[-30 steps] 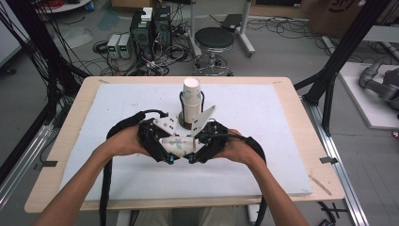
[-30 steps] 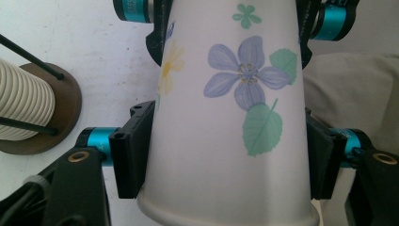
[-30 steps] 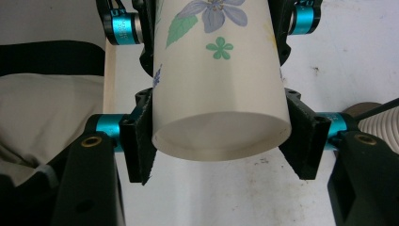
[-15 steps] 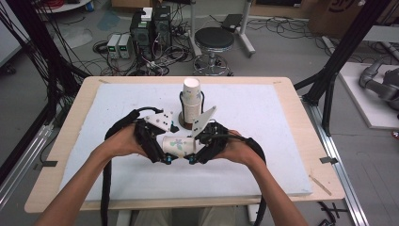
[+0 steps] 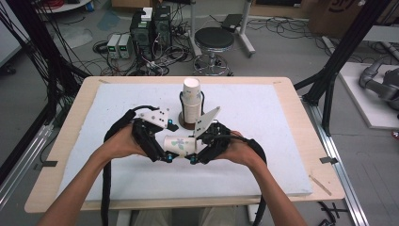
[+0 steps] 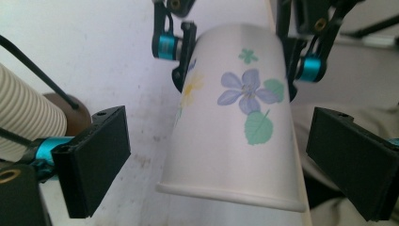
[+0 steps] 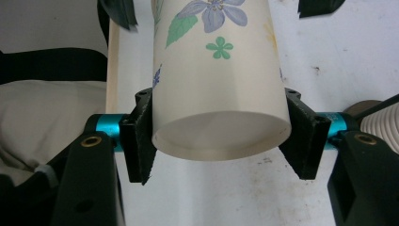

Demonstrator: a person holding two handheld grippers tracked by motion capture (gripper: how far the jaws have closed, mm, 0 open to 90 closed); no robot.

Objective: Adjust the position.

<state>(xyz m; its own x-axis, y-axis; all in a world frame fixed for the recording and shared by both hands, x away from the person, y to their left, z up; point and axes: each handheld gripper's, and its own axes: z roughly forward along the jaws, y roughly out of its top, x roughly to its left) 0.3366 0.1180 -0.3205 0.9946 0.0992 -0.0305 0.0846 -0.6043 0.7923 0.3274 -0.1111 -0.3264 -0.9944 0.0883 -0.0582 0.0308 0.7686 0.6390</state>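
Light: even, bright, diffuse overhead | Shadows: soft, faint under the hands on the white table (image 5: 282,141) | Glare: none | High view: slightly soft, grainy | Gripper views: paper cup (image 6: 235,122) sharp, near jaws and corners blurred, edges bowed

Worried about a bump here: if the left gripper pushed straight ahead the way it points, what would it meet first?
Probably the flowered paper cup, lying between its open jaws with the rim toward it. The left gripper would slide along the cup's sides, then reach the right gripper, clamped on the cup's base end.
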